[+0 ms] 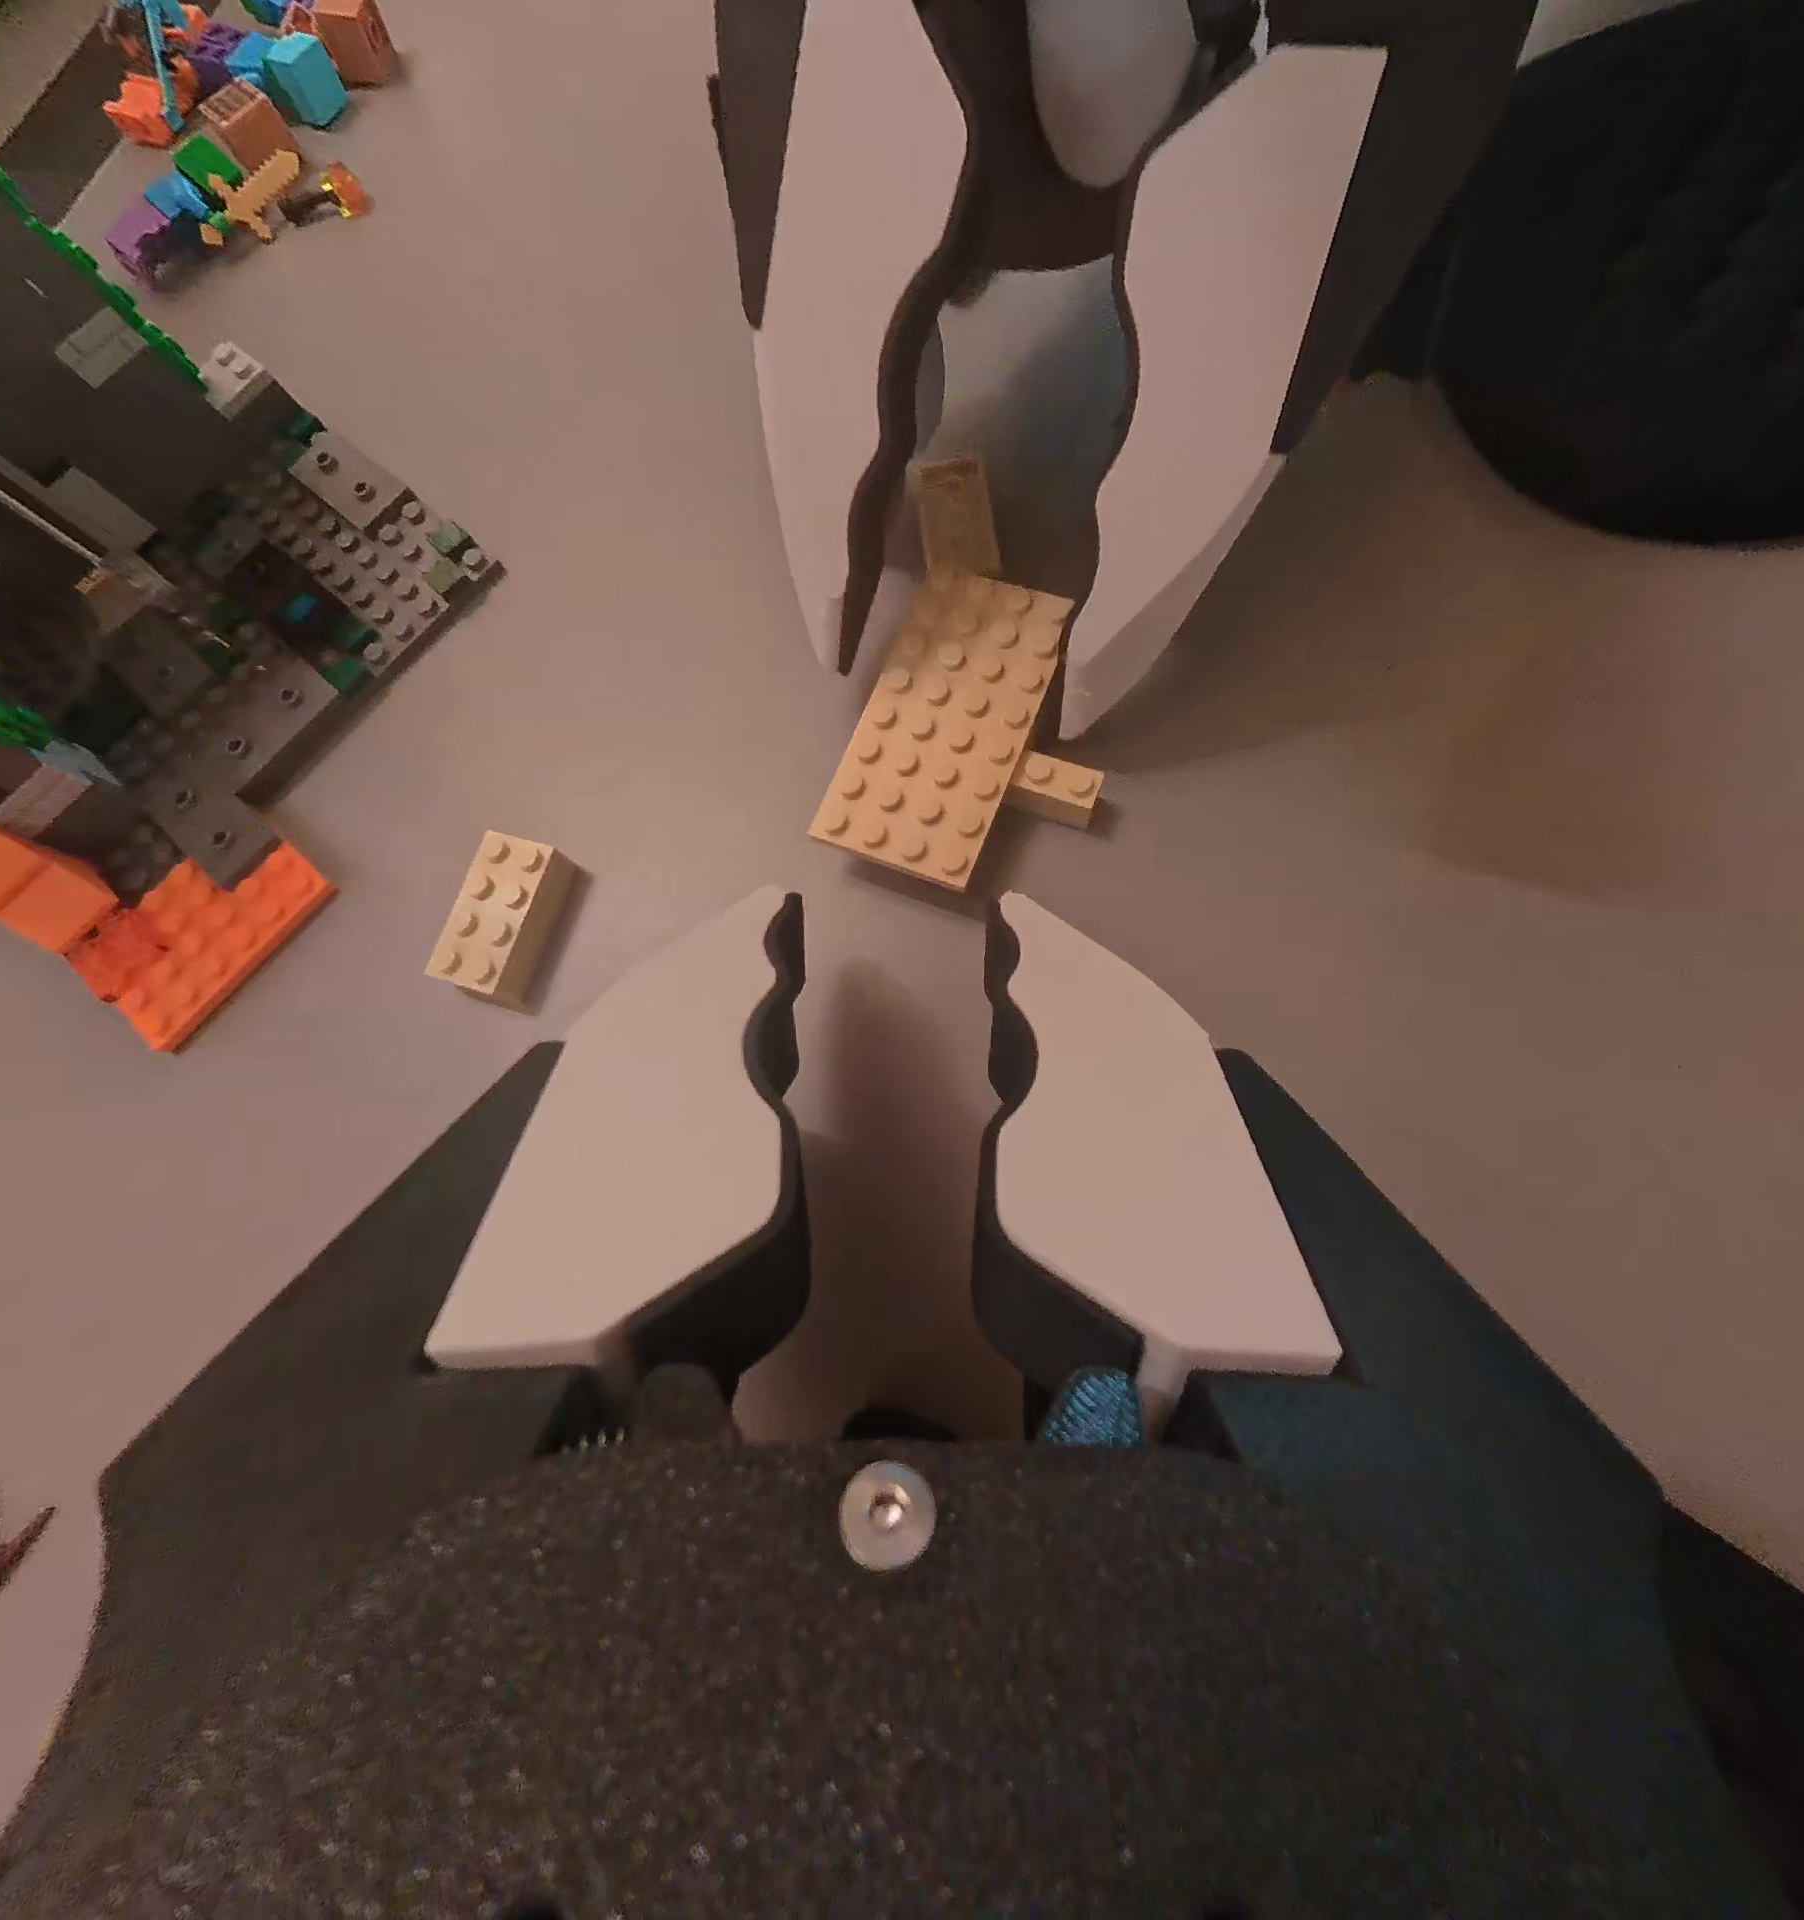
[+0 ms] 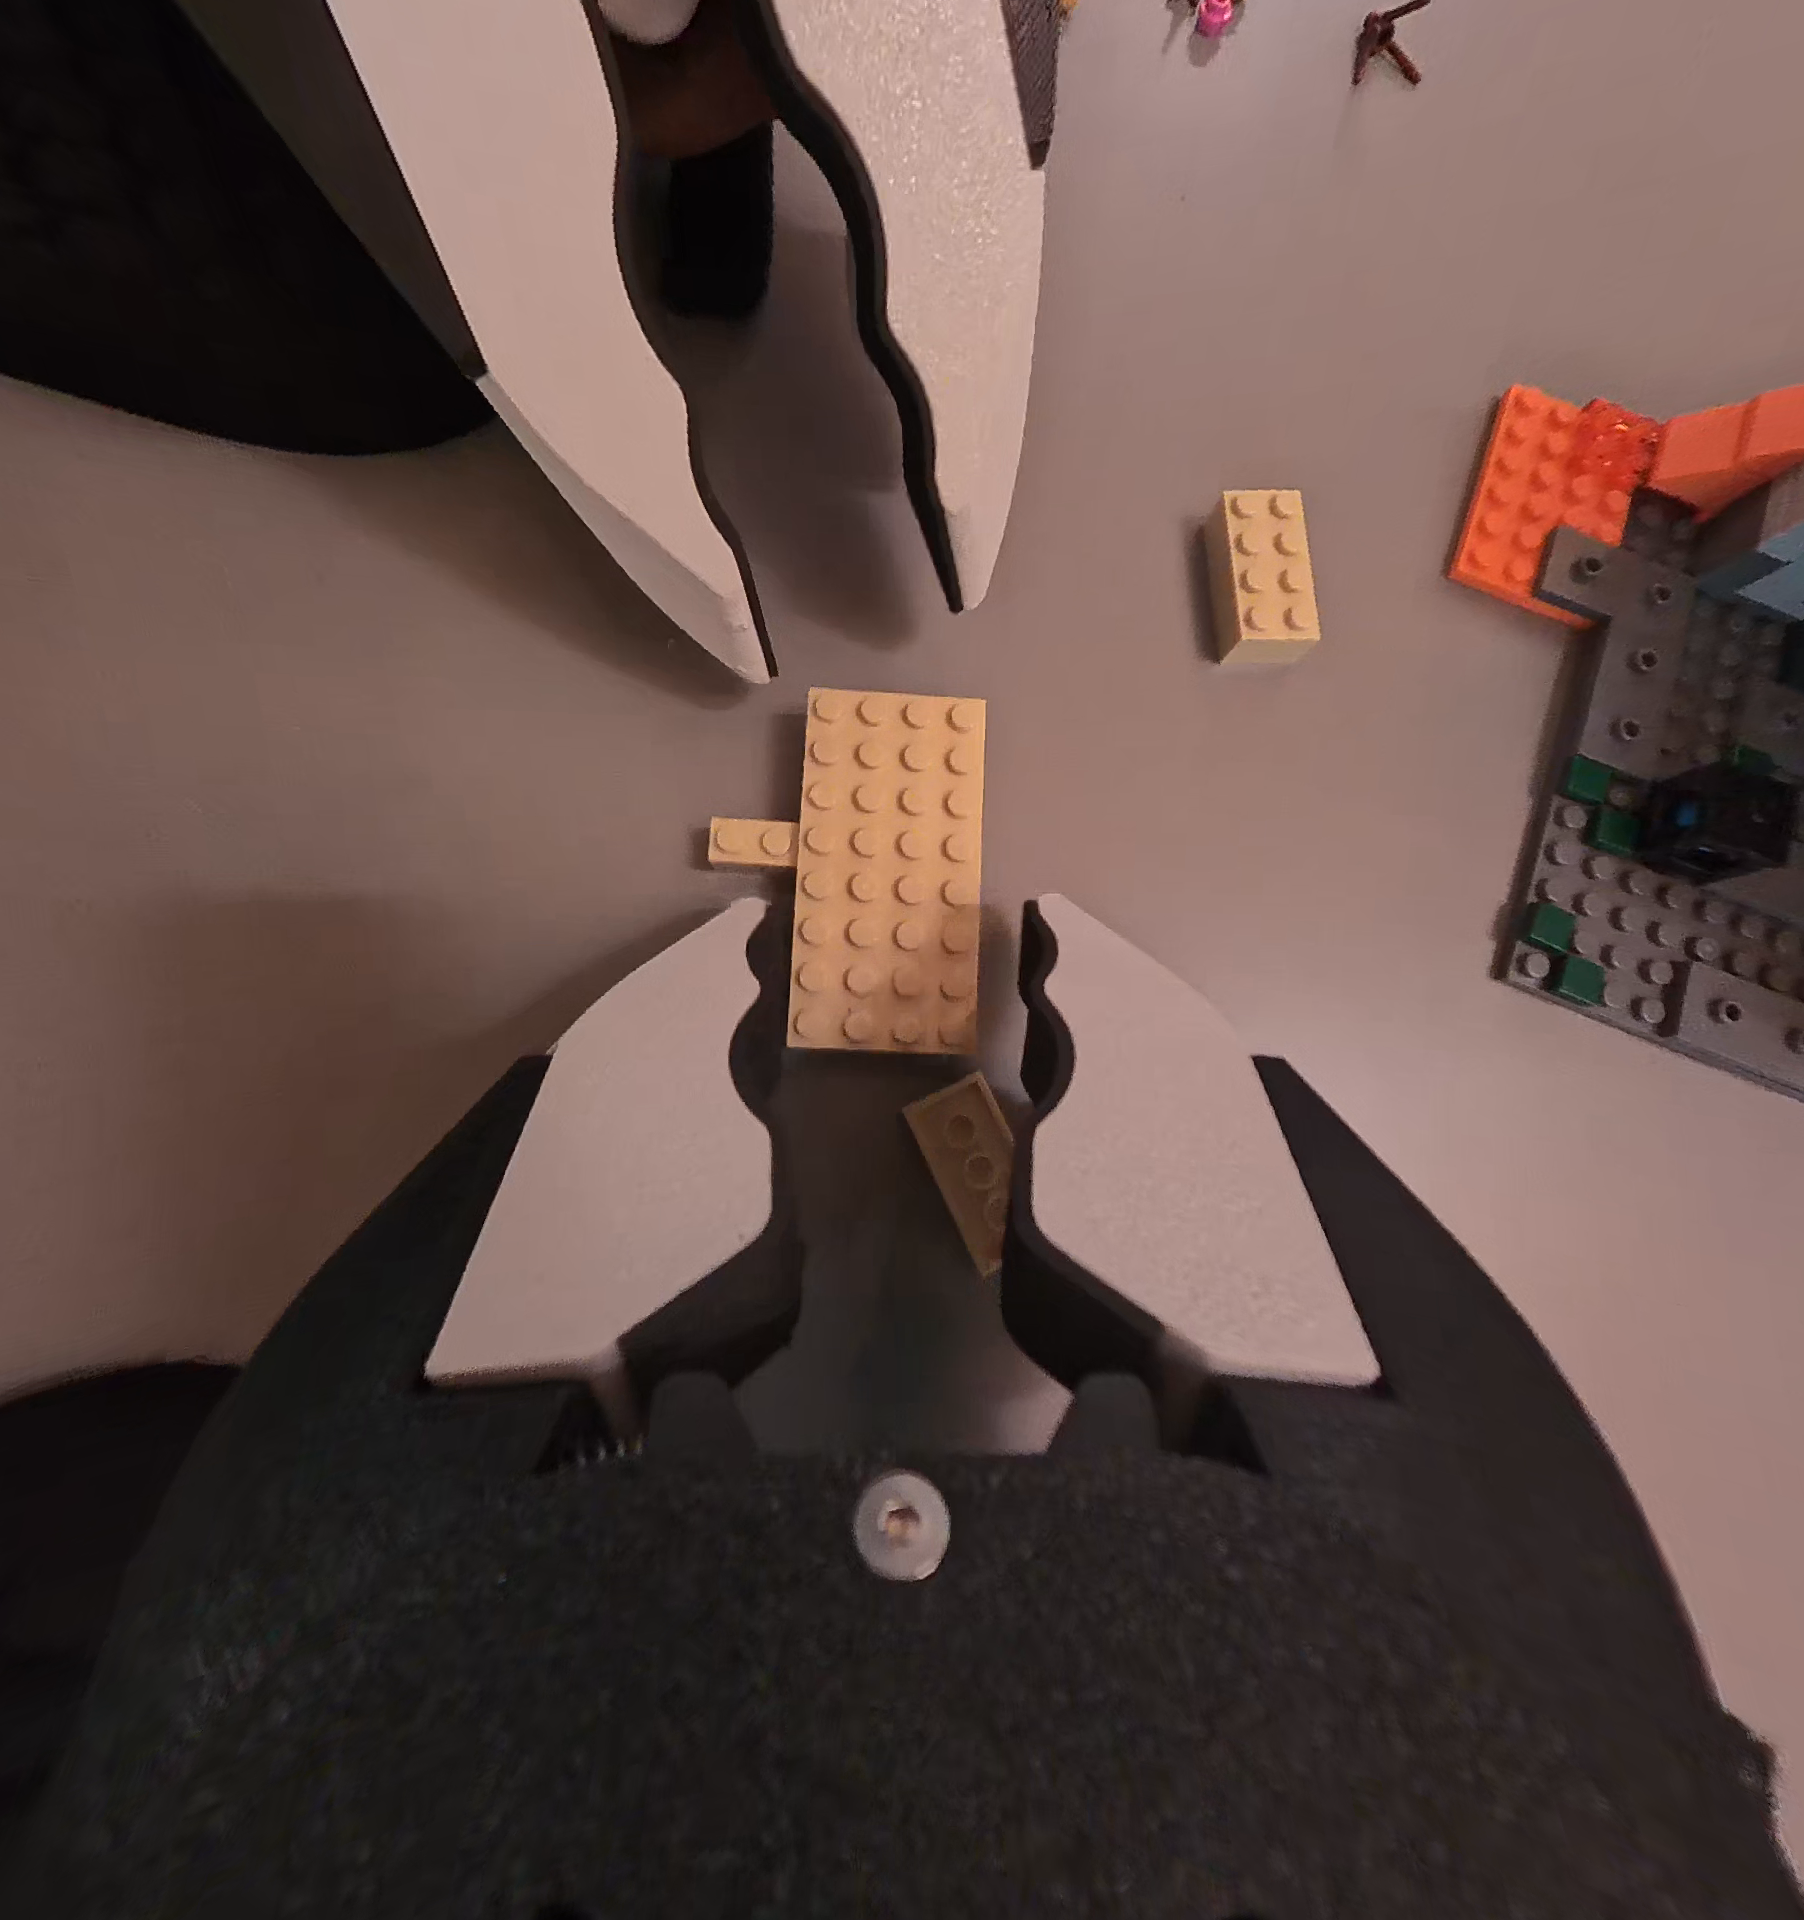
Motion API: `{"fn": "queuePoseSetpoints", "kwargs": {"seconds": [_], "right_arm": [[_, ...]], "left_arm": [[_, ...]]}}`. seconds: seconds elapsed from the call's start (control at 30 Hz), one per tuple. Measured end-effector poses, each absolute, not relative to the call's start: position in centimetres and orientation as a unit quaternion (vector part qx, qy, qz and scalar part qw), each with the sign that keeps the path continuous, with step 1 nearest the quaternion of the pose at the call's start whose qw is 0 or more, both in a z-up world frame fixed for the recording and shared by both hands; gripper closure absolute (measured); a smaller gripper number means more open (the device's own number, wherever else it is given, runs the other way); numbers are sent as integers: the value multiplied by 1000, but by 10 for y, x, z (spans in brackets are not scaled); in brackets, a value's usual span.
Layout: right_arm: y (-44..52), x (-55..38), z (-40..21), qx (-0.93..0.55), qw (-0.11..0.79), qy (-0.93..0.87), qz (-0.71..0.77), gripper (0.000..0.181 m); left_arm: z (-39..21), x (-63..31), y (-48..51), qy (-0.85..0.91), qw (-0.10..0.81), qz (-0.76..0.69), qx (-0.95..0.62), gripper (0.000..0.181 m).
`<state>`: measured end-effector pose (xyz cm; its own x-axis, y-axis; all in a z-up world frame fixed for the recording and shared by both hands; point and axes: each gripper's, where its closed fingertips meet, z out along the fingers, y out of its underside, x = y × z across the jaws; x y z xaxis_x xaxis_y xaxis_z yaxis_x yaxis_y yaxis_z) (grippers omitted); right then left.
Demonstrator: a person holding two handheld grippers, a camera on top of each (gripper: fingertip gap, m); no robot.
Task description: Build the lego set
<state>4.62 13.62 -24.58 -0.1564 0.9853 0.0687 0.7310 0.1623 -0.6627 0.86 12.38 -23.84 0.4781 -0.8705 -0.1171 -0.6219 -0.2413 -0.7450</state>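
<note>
Between the right gripper (image 2: 893, 914) fingers, at 6 o'clock in the right wrist view, sits the near end of the tan plate (image 2: 890, 868); jaws are apart, holding nothing, and I can't tell if either pad touches the plate edge. A small tan plate (image 2: 965, 1174) lies skewed just behind it, hard against the right-hand finger (image 2: 1168, 1164), partly hidden. Risk one: closing now could catch that loose piece with the big plate, or flick it away. A short tan stub (image 2: 754, 840) pokes out from under the big plate at 9 o'clock, so the plate probably sits tilted off the grey table (image 2: 254, 727); pressing down on the free side could rock it or pop the stub loose. Left gripper (image 2: 856, 623) hangs at 12 o'clock off the plate's far end, fingers spread, empty. Both tools face each other over one plate, so if both close in, tips could collide or shove the plate sideways. Tan 2x4 brick (image 2: 1264, 577) waits at 2 o'clock, well apart, untouched; likely a next part. Farther out at 3 o'clock is the grey-and-orange build (image 2: 1646, 810); a wide swing toward the brick could clip its orange corner. From the left wrist view, a pile of loose coloured pieces (image 1: 243, 135) sits at 11 o'clock, well clear.
</note>
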Motion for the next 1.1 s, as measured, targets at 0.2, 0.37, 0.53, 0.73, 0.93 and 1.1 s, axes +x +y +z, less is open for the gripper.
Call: {"fn": "queuePoseSetpoints", "kwargs": {"seconds": [0.2,0.37,0.53,0.73,0.93,1.1], "right_arm": [[138,55,-247,-599,251,-723,234,139],[137,58,-245,-608,258,-715,229,139],[136,61,-243,-617,268,-709,213,144],[135,62,-243,-627,278,-697,210,148],[136,62,-242,-643,290,-676,211,149],[140,63,-242,-678,297,-641,203,149]], "left_arm": [[-244,13,125,497,371,-150,-770,149],[-246,17,128,500,369,-144,-770,150],[-248,18,132,504,365,-133,-771,150],[-248,18,136,500,369,-131,-772,151],[-248,15,139,491,380,-125,-774,152],[-248,12,144,478,390,-121,-777,152]]}}
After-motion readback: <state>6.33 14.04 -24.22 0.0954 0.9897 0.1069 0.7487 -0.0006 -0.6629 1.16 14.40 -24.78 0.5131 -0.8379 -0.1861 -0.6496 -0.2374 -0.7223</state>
